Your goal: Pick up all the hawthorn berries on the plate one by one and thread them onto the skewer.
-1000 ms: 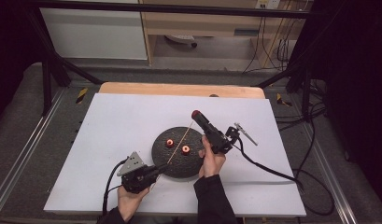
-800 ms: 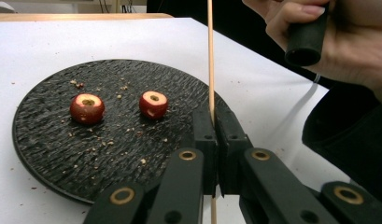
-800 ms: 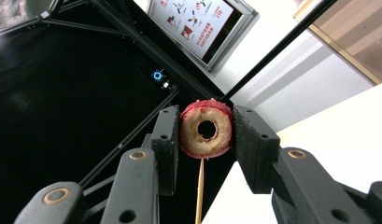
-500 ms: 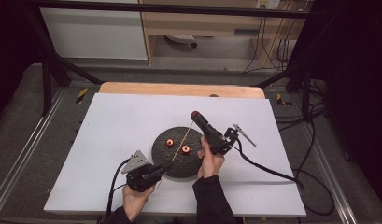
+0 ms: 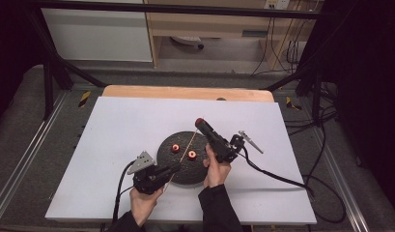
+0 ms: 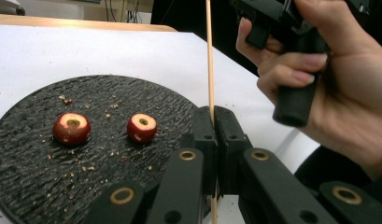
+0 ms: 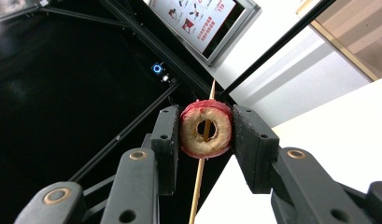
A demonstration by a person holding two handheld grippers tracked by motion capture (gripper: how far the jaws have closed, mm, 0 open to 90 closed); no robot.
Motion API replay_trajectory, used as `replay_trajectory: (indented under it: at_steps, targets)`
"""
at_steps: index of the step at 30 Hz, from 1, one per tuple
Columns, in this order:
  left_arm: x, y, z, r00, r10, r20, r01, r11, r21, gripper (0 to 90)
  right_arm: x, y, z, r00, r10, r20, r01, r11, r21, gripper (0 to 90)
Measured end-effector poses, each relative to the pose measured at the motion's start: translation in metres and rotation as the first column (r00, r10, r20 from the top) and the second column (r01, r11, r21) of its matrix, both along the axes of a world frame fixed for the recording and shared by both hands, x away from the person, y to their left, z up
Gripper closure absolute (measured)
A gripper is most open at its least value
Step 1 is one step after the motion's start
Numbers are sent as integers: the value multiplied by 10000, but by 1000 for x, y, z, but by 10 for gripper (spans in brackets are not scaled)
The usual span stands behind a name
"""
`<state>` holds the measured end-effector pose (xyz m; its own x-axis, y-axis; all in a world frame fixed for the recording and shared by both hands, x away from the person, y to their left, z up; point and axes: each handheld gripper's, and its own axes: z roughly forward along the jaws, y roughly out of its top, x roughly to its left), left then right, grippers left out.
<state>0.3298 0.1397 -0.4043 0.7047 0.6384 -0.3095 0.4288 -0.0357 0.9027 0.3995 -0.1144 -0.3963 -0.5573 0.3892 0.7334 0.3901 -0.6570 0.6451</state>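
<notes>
A thin wooden skewer (image 6: 208, 56) stands pinched between the jaws of my left gripper (image 6: 212, 114), which is shut on it near its lower end. In the high view the skewer (image 5: 186, 150) slants from the left gripper (image 5: 177, 167) up to my right gripper (image 5: 203, 124). The right gripper (image 7: 206, 128) is shut on a cored red fruit ring (image 7: 193, 140), and the skewer (image 7: 198, 186) runs through the ring's hole. Two more cored red fruit pieces (image 6: 72, 128) (image 6: 142, 127) lie on a round black plate (image 5: 185, 175).
The plate sits on a white sheet (image 5: 113, 130) over a wooden table (image 5: 185, 92). Crumbs dot the plate (image 6: 34, 182). The right hand (image 6: 338, 93) grips its gripper close beside the skewer. Cables (image 5: 282, 179) trail off to the right and the lower left.
My left gripper has moved slightly right and forward over the plate's near edge with the skewer. The right gripper with the fruit ring has shifted a little along the skewer's top.
</notes>
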Motion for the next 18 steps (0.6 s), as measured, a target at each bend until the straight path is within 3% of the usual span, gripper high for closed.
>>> replay_trajectory:
  at_steps: [18]
  targets:
    - [16,-4,8,9998,-157,95,157,9999,57,879,-15,7,-11,9986,525,14,-523,9962,-701,632]
